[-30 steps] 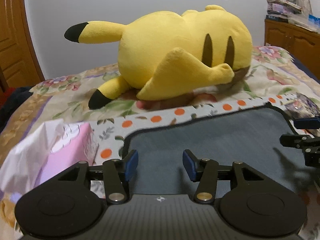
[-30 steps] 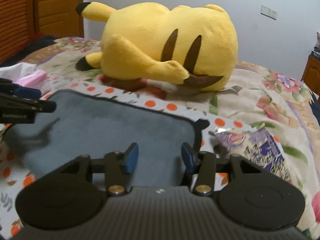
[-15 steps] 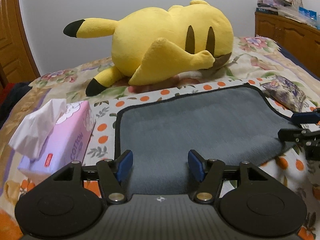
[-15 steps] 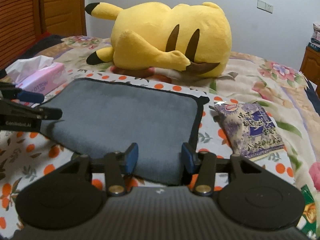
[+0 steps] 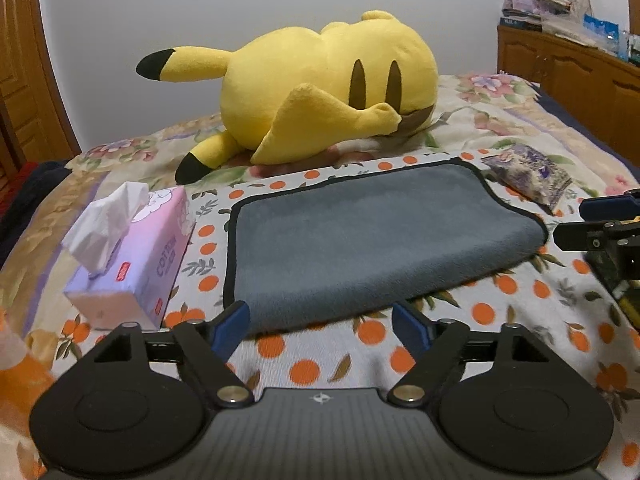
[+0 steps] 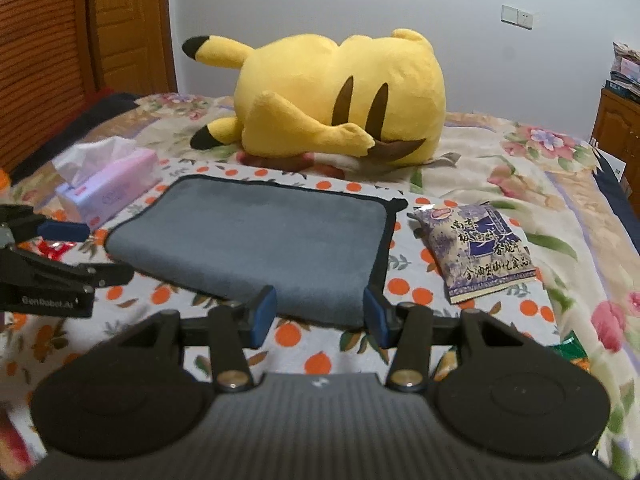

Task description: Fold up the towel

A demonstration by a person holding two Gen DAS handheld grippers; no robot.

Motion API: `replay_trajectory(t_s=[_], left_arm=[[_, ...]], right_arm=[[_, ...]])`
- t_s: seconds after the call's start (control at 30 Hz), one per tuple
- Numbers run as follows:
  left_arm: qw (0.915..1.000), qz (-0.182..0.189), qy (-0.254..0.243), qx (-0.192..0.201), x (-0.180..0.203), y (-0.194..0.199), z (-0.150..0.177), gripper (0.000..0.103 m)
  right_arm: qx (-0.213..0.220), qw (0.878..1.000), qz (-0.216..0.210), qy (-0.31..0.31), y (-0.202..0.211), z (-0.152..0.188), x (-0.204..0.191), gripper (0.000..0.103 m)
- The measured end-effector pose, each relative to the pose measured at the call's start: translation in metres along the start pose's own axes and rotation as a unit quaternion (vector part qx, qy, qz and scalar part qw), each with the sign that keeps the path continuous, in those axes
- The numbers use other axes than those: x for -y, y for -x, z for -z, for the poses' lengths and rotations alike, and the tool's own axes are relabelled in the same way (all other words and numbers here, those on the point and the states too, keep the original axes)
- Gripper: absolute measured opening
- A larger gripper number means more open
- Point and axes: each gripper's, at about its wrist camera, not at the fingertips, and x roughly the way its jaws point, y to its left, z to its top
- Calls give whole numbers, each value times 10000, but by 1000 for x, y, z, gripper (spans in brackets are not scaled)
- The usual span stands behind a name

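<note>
A grey towel (image 5: 368, 236) with a black hem lies folded over on the orange-dotted sheet; it also shows in the right wrist view (image 6: 256, 240). Its rounded fold edge faces me. My left gripper (image 5: 322, 330) is open and empty, just short of the towel's near left edge. My right gripper (image 6: 318, 316) is open and empty, just short of the towel's near right corner. Each gripper shows at the side of the other's view, the right one (image 5: 600, 220) and the left one (image 6: 60, 252).
A big yellow plush toy (image 5: 320, 88) lies behind the towel. A pink tissue box (image 5: 132, 256) stands to its left. A purple snack packet (image 6: 476, 248) lies to its right. Wooden cabinets (image 5: 580, 76) stand at the far right.
Both grippers have pulled back and up from the towel. The towel now lies wholly beyond the fingertips. The left jaws stand wider apart.
</note>
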Motion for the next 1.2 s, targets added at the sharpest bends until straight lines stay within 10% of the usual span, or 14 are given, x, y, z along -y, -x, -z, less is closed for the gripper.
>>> replay_trajectory(t_s=[1.2], left_arm=[[9990, 166, -181, 370, 25, 160, 25, 94]], right_arm=[[360, 9989, -16, -308, 135, 28, -35, 64]])
